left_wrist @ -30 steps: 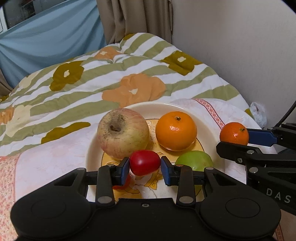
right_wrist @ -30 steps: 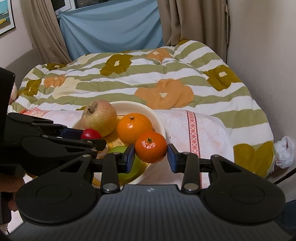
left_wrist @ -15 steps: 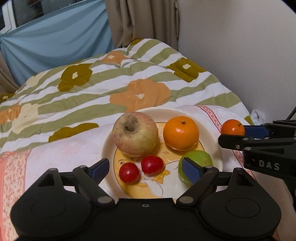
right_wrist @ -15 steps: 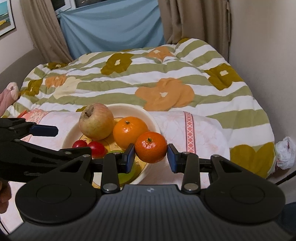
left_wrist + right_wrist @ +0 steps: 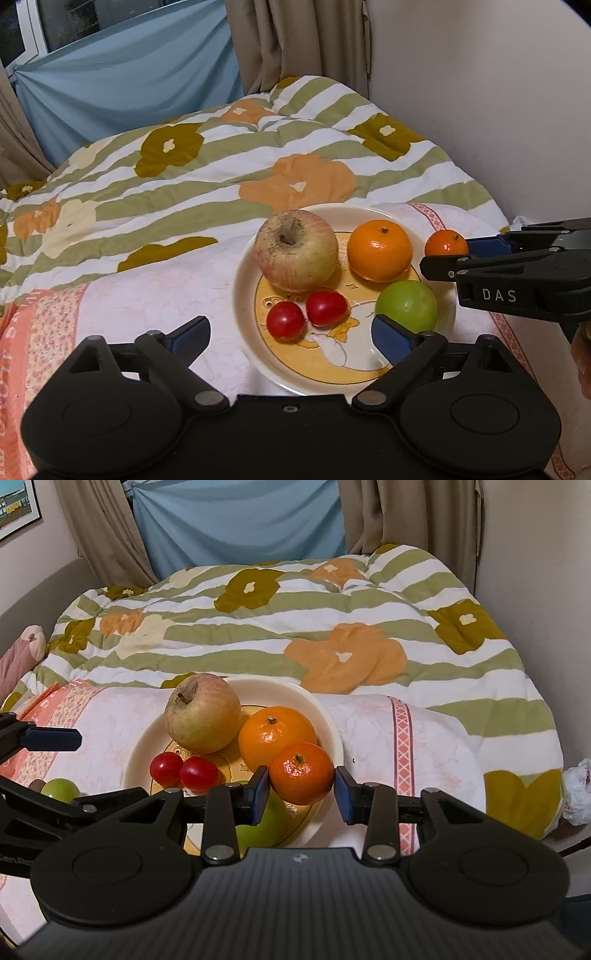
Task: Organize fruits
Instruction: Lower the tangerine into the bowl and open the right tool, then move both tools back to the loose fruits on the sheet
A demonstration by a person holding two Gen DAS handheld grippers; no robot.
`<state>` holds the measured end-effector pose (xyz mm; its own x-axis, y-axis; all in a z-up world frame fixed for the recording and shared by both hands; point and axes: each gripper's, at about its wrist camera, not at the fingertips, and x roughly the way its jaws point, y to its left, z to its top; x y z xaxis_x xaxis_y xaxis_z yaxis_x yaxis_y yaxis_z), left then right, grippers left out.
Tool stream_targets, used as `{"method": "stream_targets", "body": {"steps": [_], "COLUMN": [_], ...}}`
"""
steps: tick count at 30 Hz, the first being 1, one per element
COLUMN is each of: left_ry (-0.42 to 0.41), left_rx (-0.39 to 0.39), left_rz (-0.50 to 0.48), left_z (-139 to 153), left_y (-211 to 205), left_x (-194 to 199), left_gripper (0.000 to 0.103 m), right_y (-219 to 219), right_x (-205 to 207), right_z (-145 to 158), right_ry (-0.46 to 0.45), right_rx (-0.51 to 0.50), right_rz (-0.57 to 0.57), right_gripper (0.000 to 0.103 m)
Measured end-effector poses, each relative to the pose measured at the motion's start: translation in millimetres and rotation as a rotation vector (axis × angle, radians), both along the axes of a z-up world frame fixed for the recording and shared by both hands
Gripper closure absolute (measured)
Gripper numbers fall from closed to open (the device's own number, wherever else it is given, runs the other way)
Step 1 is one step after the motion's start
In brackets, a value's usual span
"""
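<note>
A cream plate (image 5: pixel 243 295) (image 5: pixel 325 723) on the bed holds an apple (image 5: pixel 297 249) (image 5: pixel 203 712), a large orange (image 5: pixel 380 249) (image 5: pixel 277 734), two red tomatoes (image 5: pixel 306 314) (image 5: pixel 183 771) and a green fruit (image 5: pixel 406 306) (image 5: pixel 258 830). My left gripper (image 5: pixel 291 338) is open and empty, near the plate's front edge. My right gripper (image 5: pixel 301 794) is shut on a small mandarin (image 5: pixel 301 773) (image 5: pixel 445 243), held over the plate's right rim.
The plate sits on a pink-and-white cloth (image 5: pixel 147 295) over a striped flowered quilt (image 5: pixel 221 166). A wall (image 5: pixel 498 92) is close on the right. A second green fruit (image 5: pixel 61 790) shows at the left behind the other gripper. A white bag (image 5: pixel 578 794) lies at the bed's right edge.
My left gripper opened and let the red tomato down onto the plate beside the other one, then drew back and up. The right gripper kept hold of the mandarin.
</note>
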<state>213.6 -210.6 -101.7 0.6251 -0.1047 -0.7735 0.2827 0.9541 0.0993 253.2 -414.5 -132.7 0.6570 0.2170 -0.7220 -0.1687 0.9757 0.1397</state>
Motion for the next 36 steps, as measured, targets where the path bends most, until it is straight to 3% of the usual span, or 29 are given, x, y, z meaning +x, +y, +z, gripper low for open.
{"method": "stream_targets", "body": {"steps": [3,5,7,10,24,36], "left_ry": [-0.002,0.001,0.008,0.013,-0.016,-0.11], "left_rx": [0.0,0.005,0.009,0.016,0.006,-0.024], "left_rz": [0.008,0.011,0.013,0.015,0.007,0.007], "left_z": [1.3,0.9,-1.0,-3.1,14.4,54.4], "left_y": [2.7,3.6,5.1,6.2,17.5,59.6], "left_x": [-1.9,-3.5,-5.1,-8.8,-31.1,-87.9], "left_gripper": [0.006,0.005,0.005,0.005,0.005,0.003], "right_y": [-0.4,-0.1,-0.1,1.1,5.0,34.7], "right_x": [2.7,4.9,6.5,1.6,-22.2,-83.8], "right_z": [-3.1,-5.0,-4.9,-1.9,18.5,61.6], "right_ry": [0.011,0.012,0.002,-0.031,-0.068,-0.168], "right_rx": [0.006,0.004,-0.011,-0.039,-0.066,-0.102], "right_rz": [0.007,0.013,0.011,-0.007,-0.044,-0.087], "right_gripper": [0.049,0.042,0.021,0.0,0.0,0.0]}}
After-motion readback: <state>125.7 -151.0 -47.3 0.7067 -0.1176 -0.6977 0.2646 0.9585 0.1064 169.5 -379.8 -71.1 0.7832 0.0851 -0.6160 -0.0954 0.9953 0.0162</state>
